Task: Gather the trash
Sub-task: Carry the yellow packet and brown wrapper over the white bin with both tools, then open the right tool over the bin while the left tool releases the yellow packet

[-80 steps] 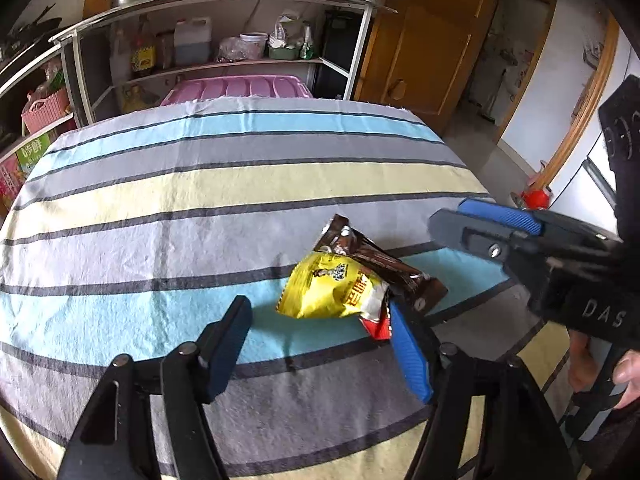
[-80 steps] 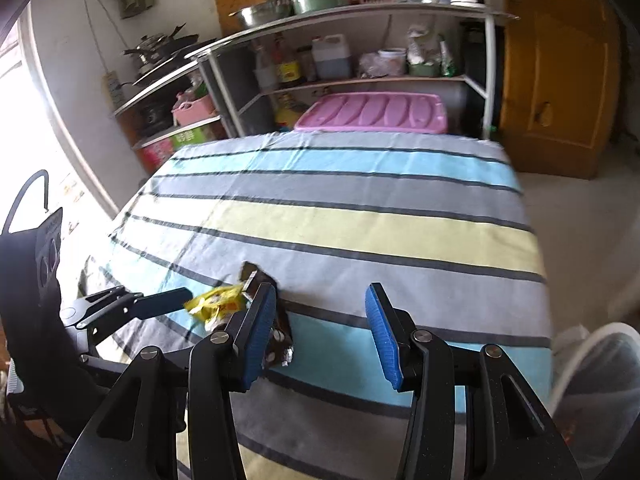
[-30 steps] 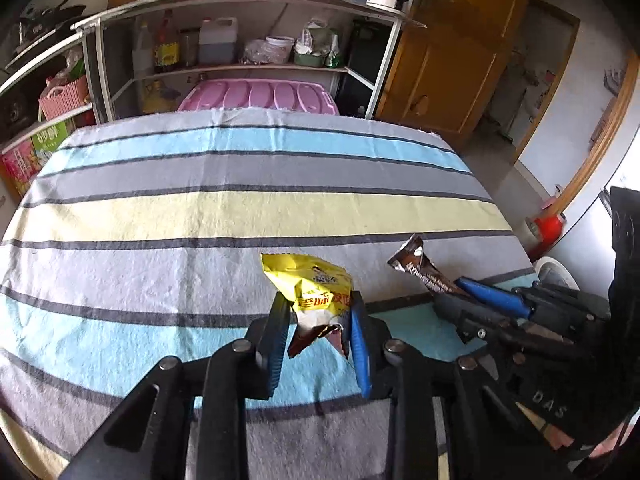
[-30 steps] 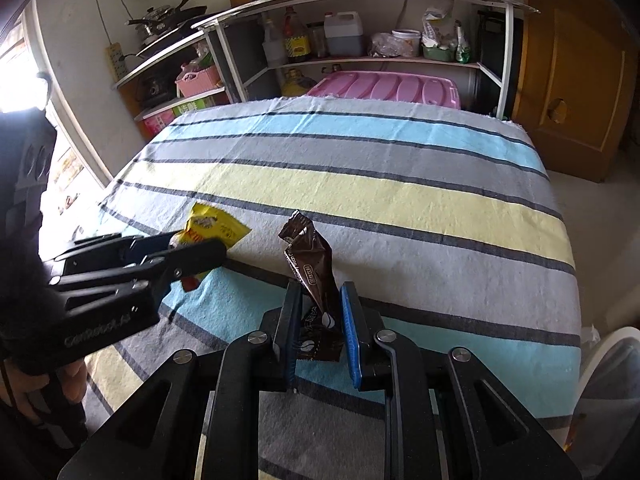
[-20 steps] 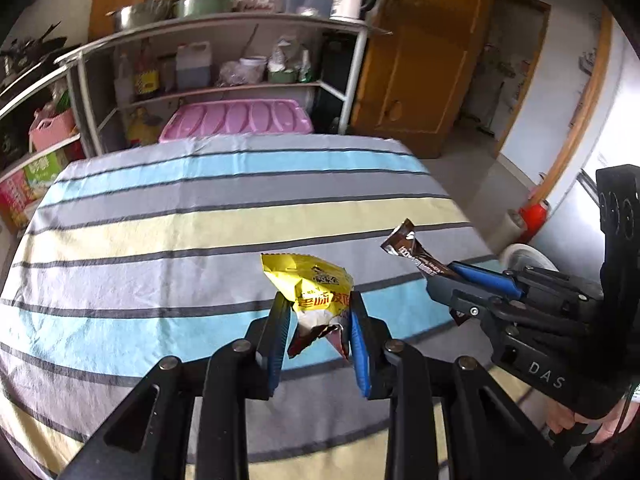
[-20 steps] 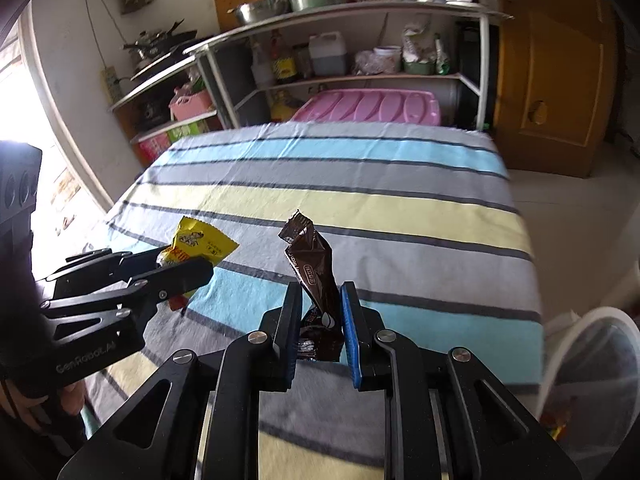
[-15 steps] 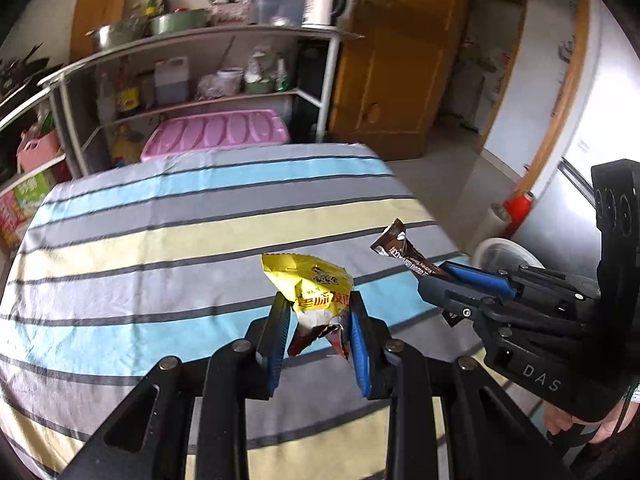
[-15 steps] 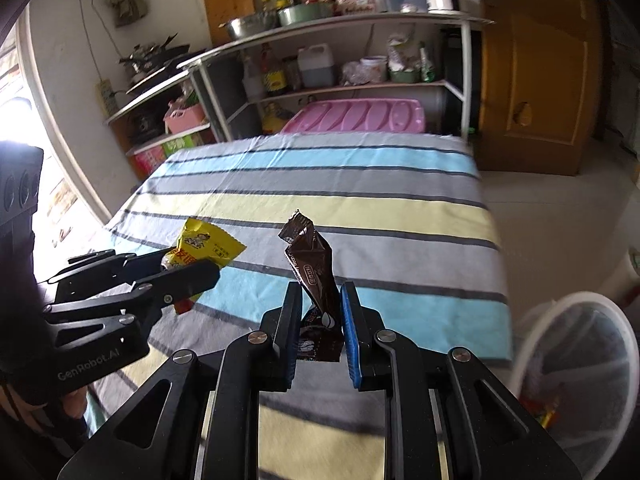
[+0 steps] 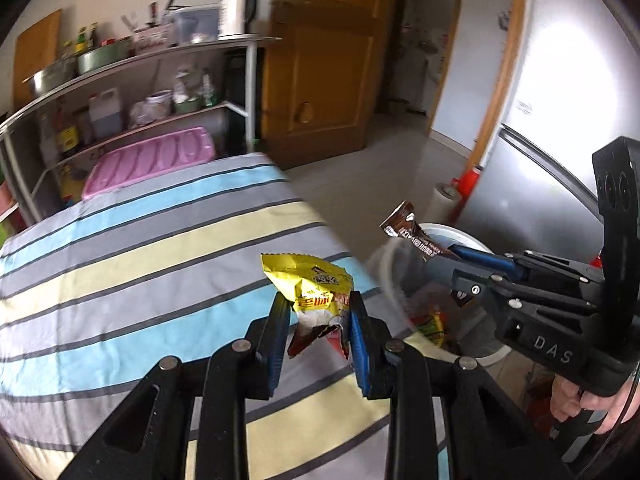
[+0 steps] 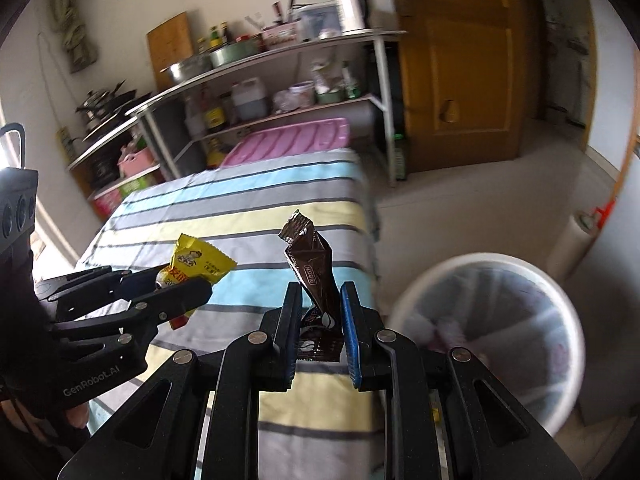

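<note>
My left gripper (image 9: 318, 312) is shut on a yellow snack wrapper (image 9: 308, 284), held up over the table's right edge. My right gripper (image 10: 320, 312) is shut on a brown wrapper (image 10: 310, 268), also held in the air. In the left wrist view the right gripper (image 9: 440, 264) and the brown wrapper (image 9: 408, 228) hang over the white trash bin (image 9: 452, 234). In the right wrist view the bin (image 10: 492, 332) stands on the floor at lower right, and the left gripper (image 10: 176, 284) with the yellow wrapper (image 10: 196, 262) is at left.
The table has a striped cloth (image 9: 140, 264) in blue, grey and yellow. A metal shelf rack (image 10: 280, 92) with bottles and pots and a pink lid (image 10: 288, 140) stands behind it. A wooden door (image 10: 460, 72) is at back right. The bin holds some trash (image 9: 430, 320).
Both grippers have swung right with their wrappers, away from the table's middle toward the bin. The bin is now larger and closer in both views.
</note>
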Demonstrator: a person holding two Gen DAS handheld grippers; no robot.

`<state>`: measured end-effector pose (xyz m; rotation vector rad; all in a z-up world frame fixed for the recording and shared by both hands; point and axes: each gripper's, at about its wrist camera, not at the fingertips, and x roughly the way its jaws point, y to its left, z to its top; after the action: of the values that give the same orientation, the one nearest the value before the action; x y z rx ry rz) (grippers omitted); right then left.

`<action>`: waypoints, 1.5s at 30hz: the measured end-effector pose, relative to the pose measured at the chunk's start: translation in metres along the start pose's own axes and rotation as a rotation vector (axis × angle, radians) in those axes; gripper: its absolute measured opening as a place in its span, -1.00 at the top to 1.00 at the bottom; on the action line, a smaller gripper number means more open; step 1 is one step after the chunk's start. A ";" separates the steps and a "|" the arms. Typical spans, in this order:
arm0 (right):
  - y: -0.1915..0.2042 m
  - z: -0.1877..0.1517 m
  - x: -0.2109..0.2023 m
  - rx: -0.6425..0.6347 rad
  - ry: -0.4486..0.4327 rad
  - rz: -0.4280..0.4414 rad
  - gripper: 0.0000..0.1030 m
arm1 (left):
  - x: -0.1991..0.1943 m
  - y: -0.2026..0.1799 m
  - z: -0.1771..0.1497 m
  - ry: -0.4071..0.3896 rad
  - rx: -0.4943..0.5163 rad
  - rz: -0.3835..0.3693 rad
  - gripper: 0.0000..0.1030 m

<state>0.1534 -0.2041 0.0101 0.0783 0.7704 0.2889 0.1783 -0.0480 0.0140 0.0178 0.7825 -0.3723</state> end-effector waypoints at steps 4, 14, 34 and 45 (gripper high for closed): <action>-0.033 -0.009 -0.013 0.047 -0.004 -0.051 0.61 | 0.014 -0.032 0.006 0.014 0.049 -0.040 0.42; -0.108 -0.037 -0.023 0.162 0.034 -0.182 0.61 | 0.052 -0.103 0.006 0.060 0.154 -0.111 0.41; -0.162 -0.068 0.003 0.245 0.130 -0.283 0.60 | 0.100 -0.147 -0.006 0.162 0.205 -0.122 0.41; -0.165 -0.071 0.012 0.240 0.157 -0.317 0.47 | 0.104 -0.145 -0.006 0.170 0.191 -0.123 0.04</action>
<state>0.1495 -0.3613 -0.0776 0.1594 0.9570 -0.1014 0.1933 -0.2156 -0.0440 0.1833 0.9161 -0.5670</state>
